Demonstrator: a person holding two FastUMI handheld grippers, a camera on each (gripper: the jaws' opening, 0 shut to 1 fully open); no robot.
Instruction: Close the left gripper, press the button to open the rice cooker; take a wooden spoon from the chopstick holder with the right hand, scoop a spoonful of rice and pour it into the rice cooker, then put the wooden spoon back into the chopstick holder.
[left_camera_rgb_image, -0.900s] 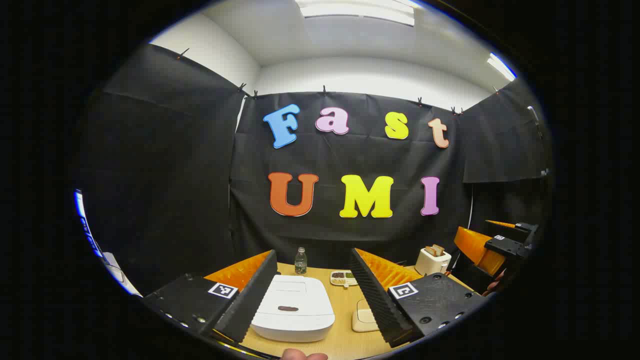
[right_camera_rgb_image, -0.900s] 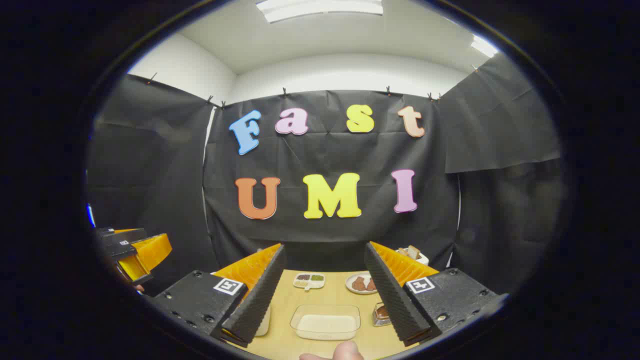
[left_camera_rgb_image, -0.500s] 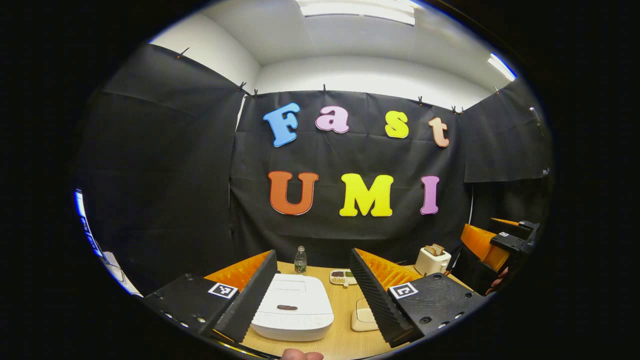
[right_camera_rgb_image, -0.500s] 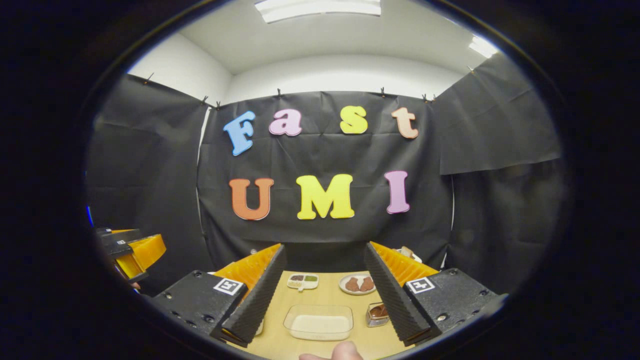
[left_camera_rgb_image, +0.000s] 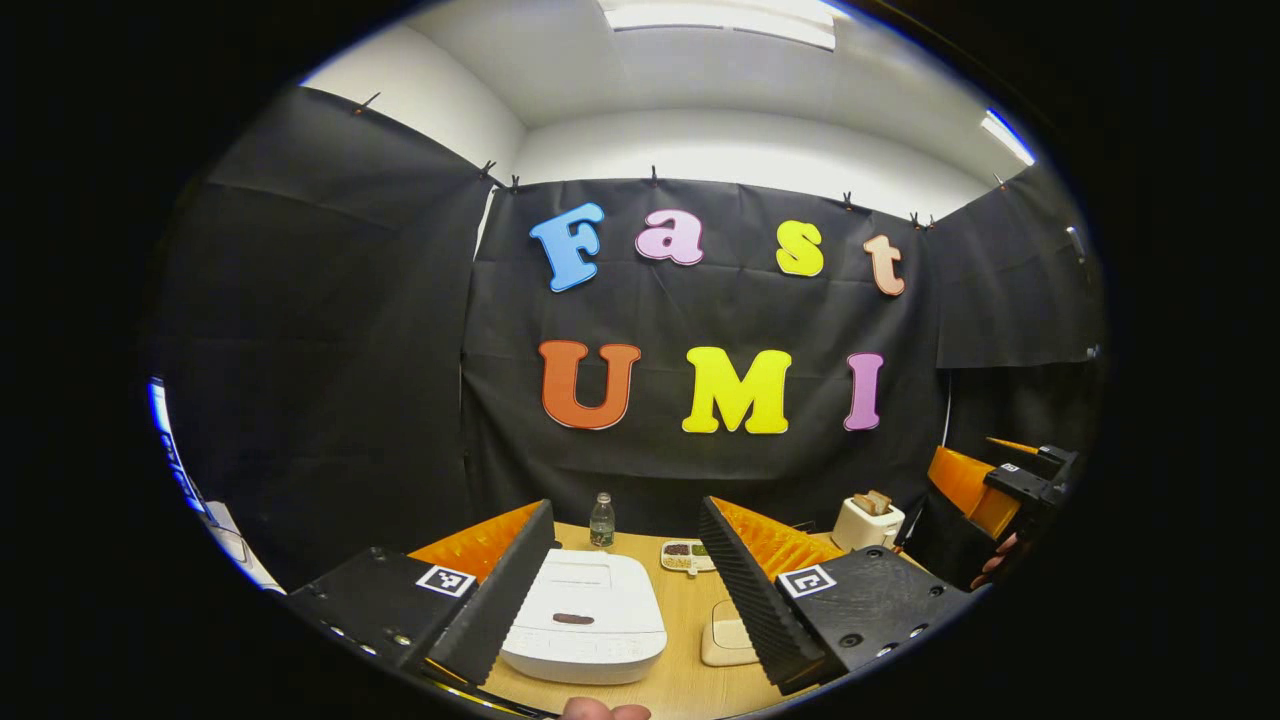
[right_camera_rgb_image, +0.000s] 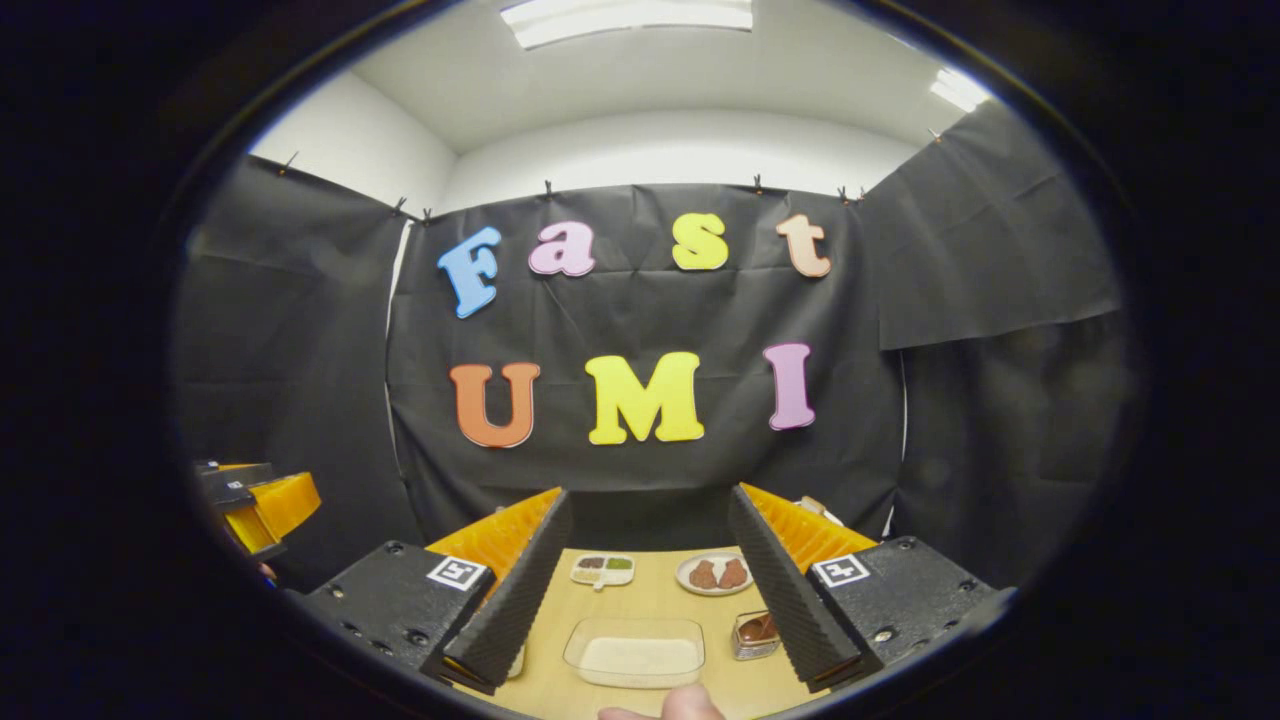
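In the left gripper view a white rice cooker (left_camera_rgb_image: 585, 628) with its lid down and a dark oval button (left_camera_rgb_image: 573, 619) sits on the wooden table (left_camera_rgb_image: 680, 670), between the fingers of my open left gripper (left_camera_rgb_image: 625, 590), which hovers above it. The right gripper (left_camera_rgb_image: 1010, 480) shows at the far right edge, held by a hand. In the right gripper view a clear tray of white rice (right_camera_rgb_image: 633, 653) lies on the table below my open right gripper (right_camera_rgb_image: 645, 590). The left gripper (right_camera_rgb_image: 255, 500) shows at the far left edge.
A water bottle (left_camera_rgb_image: 601, 521), a divided snack dish (left_camera_rgb_image: 682, 555), a toaster with bread (left_camera_rgb_image: 866, 522) and a cream square object (left_camera_rgb_image: 722, 640) stand on the table. A plate of brown food (right_camera_rgb_image: 714, 574) and a small container of brown pieces (right_camera_rgb_image: 755, 631) lie near the rice tray.
Both views have shifted only slightly. The right gripper has drifted a little to the right, so the table objects slid left in its view. Both grippers stay open.
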